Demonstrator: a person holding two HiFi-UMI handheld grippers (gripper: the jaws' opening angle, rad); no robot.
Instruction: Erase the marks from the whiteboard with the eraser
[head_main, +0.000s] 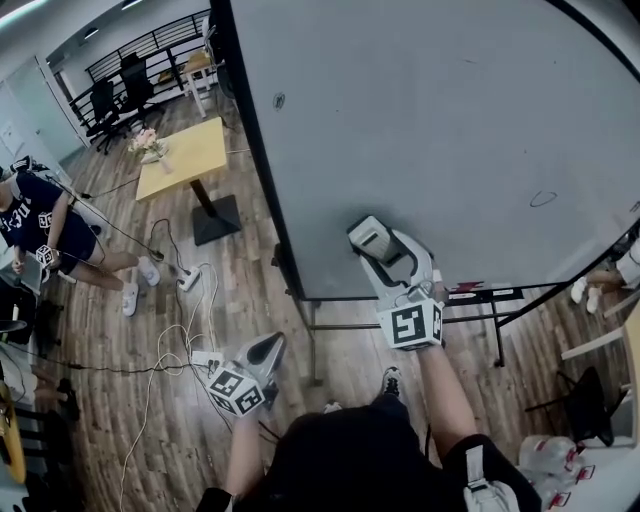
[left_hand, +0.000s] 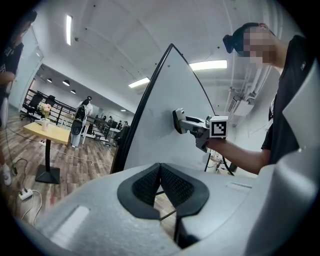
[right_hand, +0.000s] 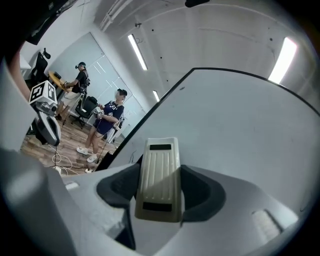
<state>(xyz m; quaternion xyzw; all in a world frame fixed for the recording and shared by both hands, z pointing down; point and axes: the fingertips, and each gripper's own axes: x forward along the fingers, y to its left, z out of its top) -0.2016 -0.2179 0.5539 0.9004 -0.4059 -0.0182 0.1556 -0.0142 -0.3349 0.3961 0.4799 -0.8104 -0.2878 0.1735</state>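
Pinching beige ribbed plastic eraser (right_hand: 159, 150) against large white whiteboard (head_main: 450, 120), right gripper (right_hand: 160, 192) may lose it if tilted; left gripper (left_hand: 160, 186) closed, empty.

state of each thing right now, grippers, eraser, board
left gripper: shut, empty, away from the whiteboard
right gripper: shut on the eraser
eraser: face against the whiteboard
whiteboard: mostly clean, one small oval mark on it

The whiteboard (head_main: 450, 130) looks smooth and matt, the eraser (right_hand: 159, 177) ribbed plastic, the floor (head_main: 250, 300) probably wood.
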